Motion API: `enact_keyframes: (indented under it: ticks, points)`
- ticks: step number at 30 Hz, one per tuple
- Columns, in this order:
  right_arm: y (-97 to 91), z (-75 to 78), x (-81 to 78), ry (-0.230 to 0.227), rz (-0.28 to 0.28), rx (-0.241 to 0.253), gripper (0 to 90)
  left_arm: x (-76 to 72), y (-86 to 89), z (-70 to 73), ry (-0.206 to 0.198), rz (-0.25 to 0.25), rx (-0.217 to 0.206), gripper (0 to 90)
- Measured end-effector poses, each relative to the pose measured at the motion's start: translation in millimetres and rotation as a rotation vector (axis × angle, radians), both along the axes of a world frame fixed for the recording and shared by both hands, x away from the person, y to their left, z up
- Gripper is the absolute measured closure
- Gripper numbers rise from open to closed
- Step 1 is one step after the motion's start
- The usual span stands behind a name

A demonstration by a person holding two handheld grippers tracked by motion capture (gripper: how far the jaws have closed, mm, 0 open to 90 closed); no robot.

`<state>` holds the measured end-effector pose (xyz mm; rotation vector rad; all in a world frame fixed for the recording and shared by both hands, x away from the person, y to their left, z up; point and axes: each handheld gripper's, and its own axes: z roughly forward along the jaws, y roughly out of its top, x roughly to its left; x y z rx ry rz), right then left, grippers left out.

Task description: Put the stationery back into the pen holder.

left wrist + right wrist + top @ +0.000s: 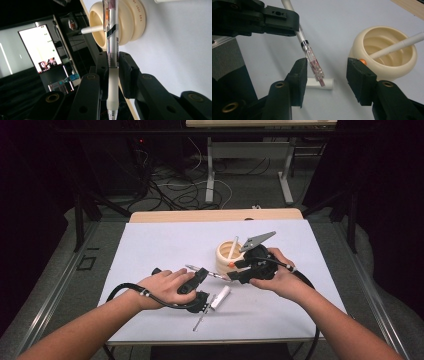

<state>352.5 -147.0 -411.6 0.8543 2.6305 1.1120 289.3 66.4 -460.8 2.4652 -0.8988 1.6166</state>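
- The left gripper (pixel 113 72) is clamped on a pen (pixel 111 47), its pads pressing the pale rubber grip section; the clear barrel with a clip runs out past the jaws.
- In the high view the left gripper (pixel 200 276) sits low over the white table (pixel 150 245), and the pen (pixel 212 273) reaches from it toward the right gripper (pixel 239 269), its long axis roughly level across the table.
- The right gripper (pixel 327 72) is partly open and grips nothing. The pen's clear, pink-tinted end (pixel 315 65) hangs in the gap between its jaws, nearer the left-hand jaw in that view, apparently touching neither pad.
- The relation that matters: the pen's free end already lies inside the right gripper's gap, with the barrel slanting down through it from the left gripper (pixel 274 18) above. The right hand is the nearer one to that end, so a closing there would likely catch it.
- A cream ribbed pot (pixel 384 53) stands just beyond the right gripper, holding a white stick (pixel 397 46) that leans on its rim; a small orange spot shows on the near wall.
- A white cap (pixel 328 83) lies flat on the table under the pen's end.
- A thin metal-tipped refill (pixel 201 319) lies near the left hand (pixel 160 287).
- Raised lettering runs round the pot (pixel 135 17) in the left gripper view, but too small to read surely. No other writing is legible.
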Motion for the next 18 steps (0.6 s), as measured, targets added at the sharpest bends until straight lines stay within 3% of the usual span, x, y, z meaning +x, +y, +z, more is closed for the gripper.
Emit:
enact_keyframes:
  ticks: [2, 3, 5, 7, 8, 12, 18]
  points:
    - [3.7, 0.4, 0.0, 0.004, 0.016, -0.015, 54.6, -1.3, -1.7, 0.0, -0.001, -0.003, 0.031, 79.4]
    - [5.5, 0.2, -0.2, 0.010, 0.022, -0.022, 55.6, -1.8, -0.9, -2.6, 0.026, 0.009, 0.027, 79.5]
    - [8.7, -0.4, 0.5, 0.008, 0.045, -0.033, 57.3, -2.2, -3.2, -2.6, -0.024, -0.021, 0.047, 79.5]
    - [11.6, -1.0, 0.0, 0.014, 0.050, -0.055, 59.0, -3.3, -5.2, -3.8, 0.002, -0.018, 0.043, 79.5]
    - [12.3, -1.7, 0.4, 0.012, 0.058, -0.061, 59.9, -3.6, -6.0, -4.3, -0.015, -0.030, 0.051, 79.5]
    - [15.7, -4.0, 0.8, 0.029, 0.072, -0.090, 62.3, -5.6, -10.0, -6.5, -0.019, -0.047, 0.070, 79.5]
    - [21.3, -7.1, 0.8, 0.001, 0.146, -0.139, 66.2, -7.0, -15.8, -8.7, -0.026, -0.069, 0.076, 79.5]
